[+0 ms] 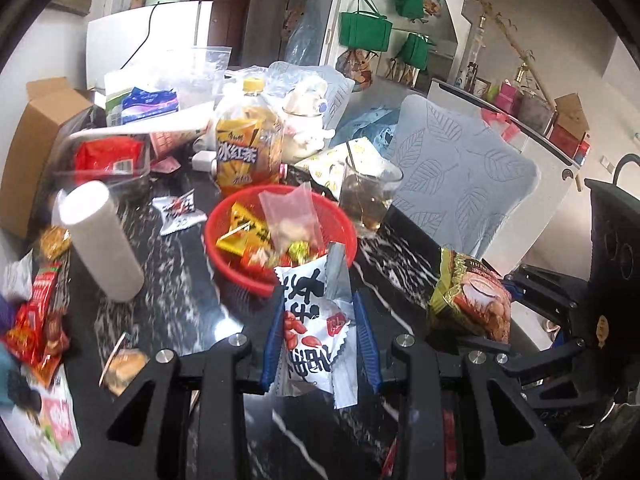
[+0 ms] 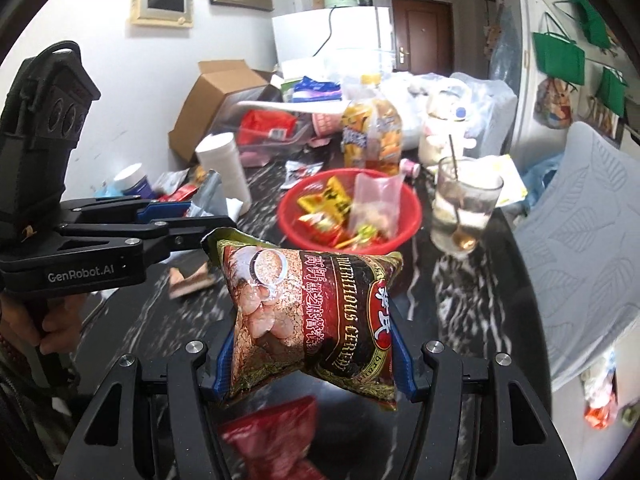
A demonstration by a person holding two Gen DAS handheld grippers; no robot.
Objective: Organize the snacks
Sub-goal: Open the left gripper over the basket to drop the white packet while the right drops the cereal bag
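Step in hand: carrying two snack packets toward the red basket (image 1: 336,216), judging by both loads held above the dark marble table (image 1: 176,288).
Left gripper (image 1: 318,344): jaws closed on a white peanut packet (image 1: 312,320), its top edge near the basket's front rim.
Right gripper (image 2: 312,360): jaws clamped on a cereal packet (image 2: 308,312), short of the basket and above the table.
Basket: already holds several snacks, beside a glass with a spoon (image 2: 464,204).
Next move, probably: bring the peanut packet over the rim and release; avoid the glass with the cereal packet.
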